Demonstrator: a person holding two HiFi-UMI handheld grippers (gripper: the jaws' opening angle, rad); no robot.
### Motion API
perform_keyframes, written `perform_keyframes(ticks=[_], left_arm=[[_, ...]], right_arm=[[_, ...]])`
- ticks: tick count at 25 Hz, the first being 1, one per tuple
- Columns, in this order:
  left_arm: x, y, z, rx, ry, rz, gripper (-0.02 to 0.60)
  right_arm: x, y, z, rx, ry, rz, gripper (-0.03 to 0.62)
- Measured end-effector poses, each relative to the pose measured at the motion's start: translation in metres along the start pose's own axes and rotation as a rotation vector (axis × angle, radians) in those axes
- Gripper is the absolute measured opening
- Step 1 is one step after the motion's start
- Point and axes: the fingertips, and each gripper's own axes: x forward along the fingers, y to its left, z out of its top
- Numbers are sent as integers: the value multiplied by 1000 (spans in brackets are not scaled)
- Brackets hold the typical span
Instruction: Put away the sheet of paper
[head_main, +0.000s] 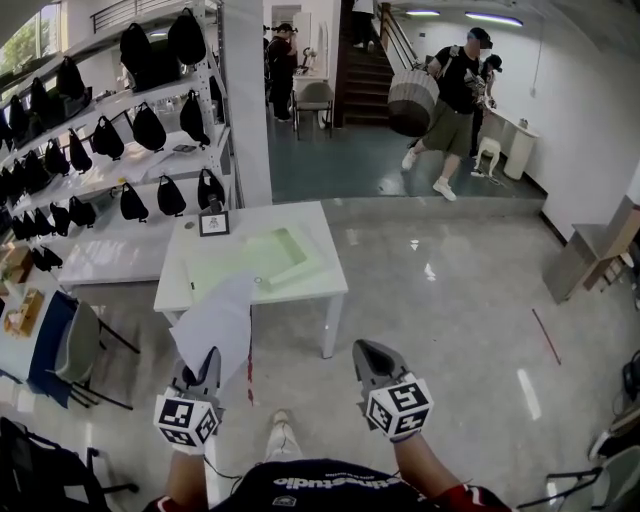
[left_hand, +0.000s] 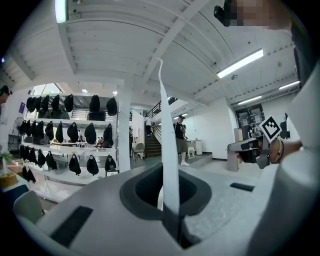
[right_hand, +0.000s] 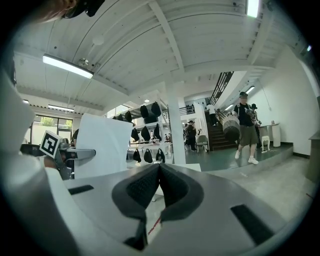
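Note:
The white sheet of paper (head_main: 216, 322) stands up from my left gripper (head_main: 204, 357), which is shut on its lower edge. In the left gripper view the sheet (left_hand: 169, 145) shows edge-on, pinched between the closed jaws of the left gripper (left_hand: 167, 171) and rising toward the ceiling. My right gripper (head_main: 366, 349) hangs level with the left one, a little to its right, shut with nothing in it. In its own view the right gripper (right_hand: 159, 166) has its tips touching, and the paper (right_hand: 102, 145) appears off to the left.
A white table (head_main: 330, 282) stands ahead, with a pale green mat (head_main: 262, 256) and a small framed picture (head_main: 214, 223) on it. Shelves of black bags (head_main: 150, 128) line the left, and chairs (head_main: 70, 350) stand at the near left. A pillar (head_main: 246, 100) rises behind the table, with people (head_main: 452, 95) farther back.

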Motion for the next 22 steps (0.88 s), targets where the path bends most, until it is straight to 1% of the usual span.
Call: perform_keyframes(ticks=[11,22], left_arm=[[50,48,-1,-25,8,23,6],[131,97,6,-46,2,-14,6]], right_arm=[[64,-15,12,-8,20,6,3],[145,-38,34,-17,37,-21,3]])
